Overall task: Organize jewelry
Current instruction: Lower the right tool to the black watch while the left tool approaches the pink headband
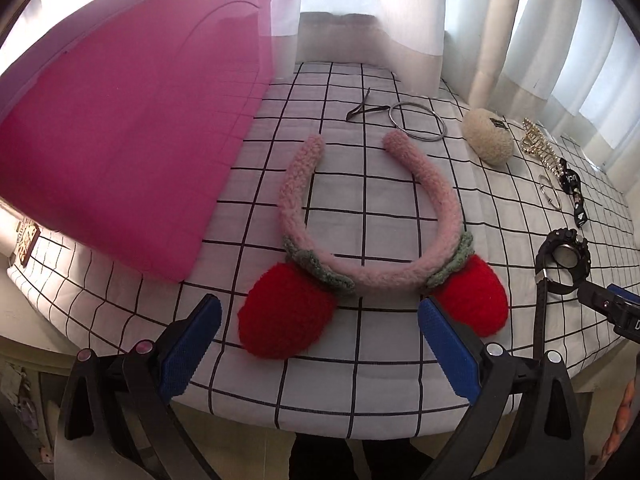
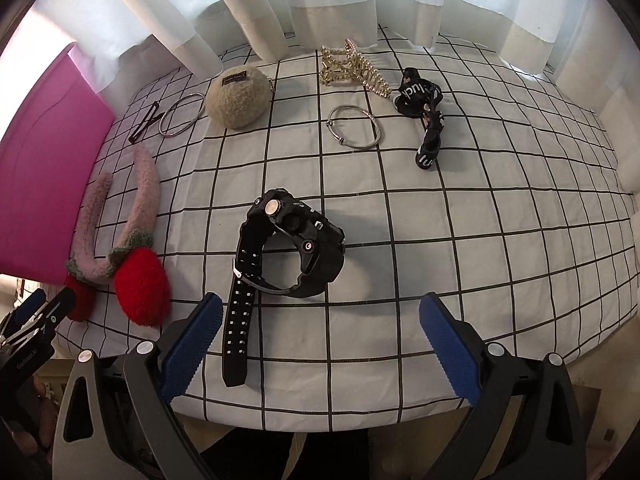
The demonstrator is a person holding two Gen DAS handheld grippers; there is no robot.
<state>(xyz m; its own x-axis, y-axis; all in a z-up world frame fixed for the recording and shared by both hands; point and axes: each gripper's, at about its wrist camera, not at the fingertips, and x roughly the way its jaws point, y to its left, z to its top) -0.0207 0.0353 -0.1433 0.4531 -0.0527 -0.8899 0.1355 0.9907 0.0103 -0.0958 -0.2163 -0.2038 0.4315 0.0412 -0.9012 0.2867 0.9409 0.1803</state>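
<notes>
Your jewelry is spread over the checked cloth (image 2: 440, 240) that covers the worktop. The black watch (image 2: 288, 256) lies near the front edge, its strap running toward you and just inside the left finger of your right tongs (image 2: 320, 344), which are spread wide and hold nothing. Your left tongs (image 1: 320, 344) are spread just as wide and also hold nothing; the pink fluffy headband (image 1: 360, 216) with two red strawberries lies just ahead of them, open ends pointing to the back edge.

Toward the back edge you have a thin metal bangle (image 1: 418, 122), a dark hairpin (image 1: 362, 110) just beside it, a beige fluffy ball (image 2: 238, 98) with a label too small to read, a gold hair claw (image 2: 352, 68), a second silver bangle (image 2: 354, 126) and a black printed ribbon (image 2: 424, 116) whose lettering is only partly legible.

A pink box (image 1: 120, 152) fills the left side, cut off by the picture edge. White curtains (image 2: 320, 0) hang behind.
</notes>
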